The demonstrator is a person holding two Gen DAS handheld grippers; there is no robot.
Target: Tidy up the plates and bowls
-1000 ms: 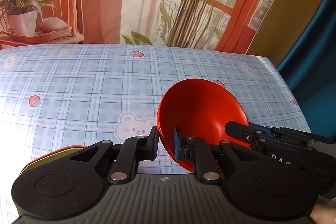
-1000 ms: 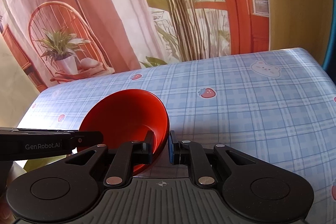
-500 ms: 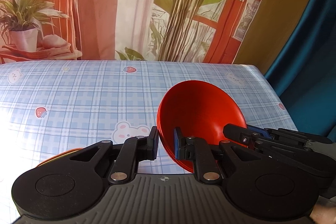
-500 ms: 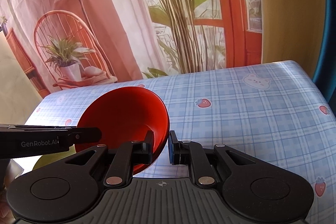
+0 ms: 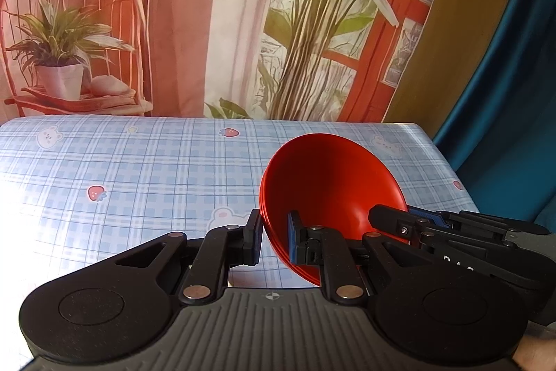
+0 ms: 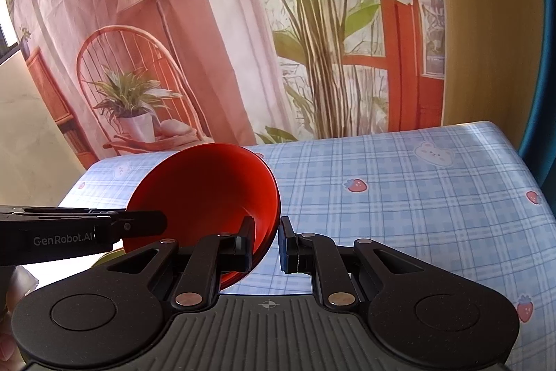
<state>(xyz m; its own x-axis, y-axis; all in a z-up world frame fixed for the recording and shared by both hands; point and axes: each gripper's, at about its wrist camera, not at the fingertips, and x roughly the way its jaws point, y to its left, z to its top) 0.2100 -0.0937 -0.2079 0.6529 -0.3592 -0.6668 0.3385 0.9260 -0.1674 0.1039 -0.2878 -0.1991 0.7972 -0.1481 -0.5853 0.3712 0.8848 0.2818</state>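
Note:
A red bowl (image 5: 330, 193) is held above the table by both grippers, one on each side of its rim. My left gripper (image 5: 274, 240) is shut on the bowl's left rim. My right gripper (image 6: 266, 244) is shut on the bowl's (image 6: 205, 186) right rim. In the left wrist view the right gripper's fingers (image 5: 392, 221) reach in from the right. In the right wrist view the left gripper's fingers (image 6: 139, 225) reach in from the left. A bit of a yellow-green dish (image 6: 111, 255) shows below the bowl at the lower left.
The table (image 5: 139, 169) has a blue plaid cloth with bears and strawberries. A printed backdrop (image 5: 243, 23) with a plant and chair hangs behind its far edge. A blue curtain (image 5: 504, 110) stands at the right.
Both grippers have risen and tilted back with the red bowl, so more backdrop shows. The stacked plates at the lower left of the left wrist view have left the frame.

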